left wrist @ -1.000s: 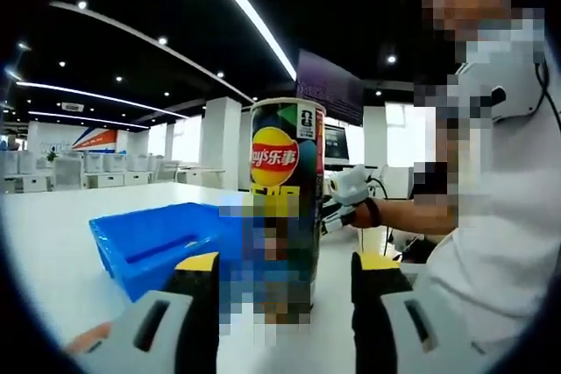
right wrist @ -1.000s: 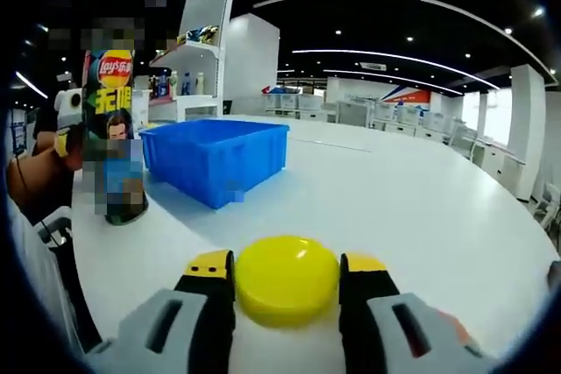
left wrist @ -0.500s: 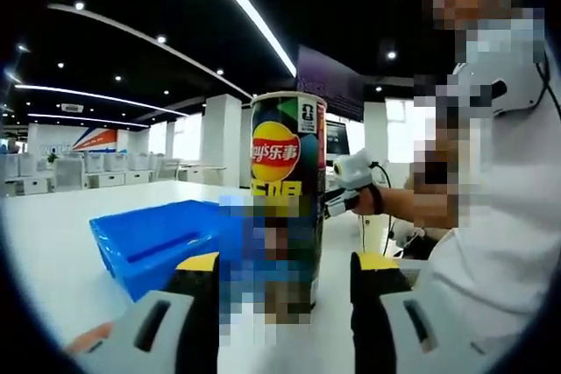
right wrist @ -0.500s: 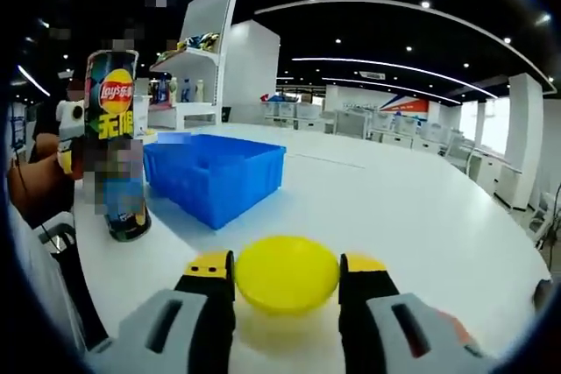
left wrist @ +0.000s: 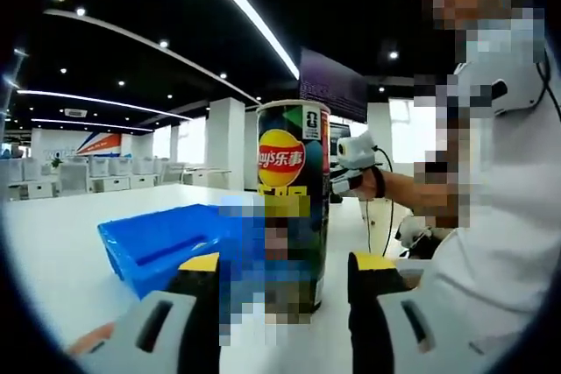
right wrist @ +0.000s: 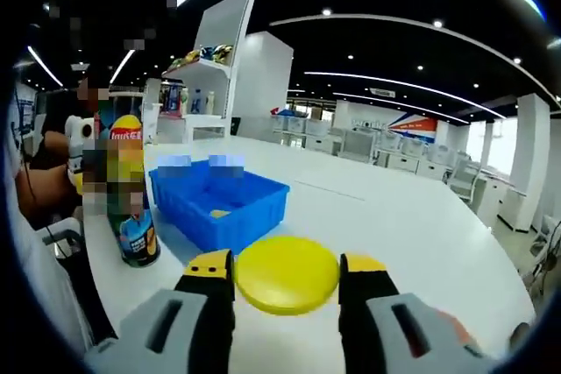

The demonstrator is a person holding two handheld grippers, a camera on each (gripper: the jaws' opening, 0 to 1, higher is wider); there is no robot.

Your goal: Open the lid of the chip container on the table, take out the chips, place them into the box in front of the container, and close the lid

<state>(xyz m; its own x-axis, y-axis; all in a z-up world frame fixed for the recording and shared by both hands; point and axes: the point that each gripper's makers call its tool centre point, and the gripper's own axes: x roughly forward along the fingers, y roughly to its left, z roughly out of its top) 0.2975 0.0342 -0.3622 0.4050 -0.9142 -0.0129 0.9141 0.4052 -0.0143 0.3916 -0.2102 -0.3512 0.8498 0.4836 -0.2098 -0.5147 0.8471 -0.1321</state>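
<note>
The tall chip container (left wrist: 293,208) stands upright on the white table, just ahead of my left gripper (left wrist: 285,304). The left jaws stand open, one to each side of the container and apart from it. The blue box (left wrist: 162,247) lies to its left. My right gripper (right wrist: 287,291) is shut on the round yellow lid (right wrist: 287,274) and holds it above the table. Beyond the lid are the blue box (right wrist: 219,208), with a small yellow bit inside, and the container (right wrist: 131,194) at the left. The right gripper (left wrist: 355,157) also hangs raised behind the container.
The white table (right wrist: 403,243) stretches wide to the right of the box. A person in a white top (left wrist: 491,216) stands close at the table's edge. A white shelf unit (right wrist: 206,85) with goods and desks stand far behind.
My right gripper has lifted the yellow lid off the table surface and now looks down on the box from higher up. The left gripper and the container have hardly moved.
</note>
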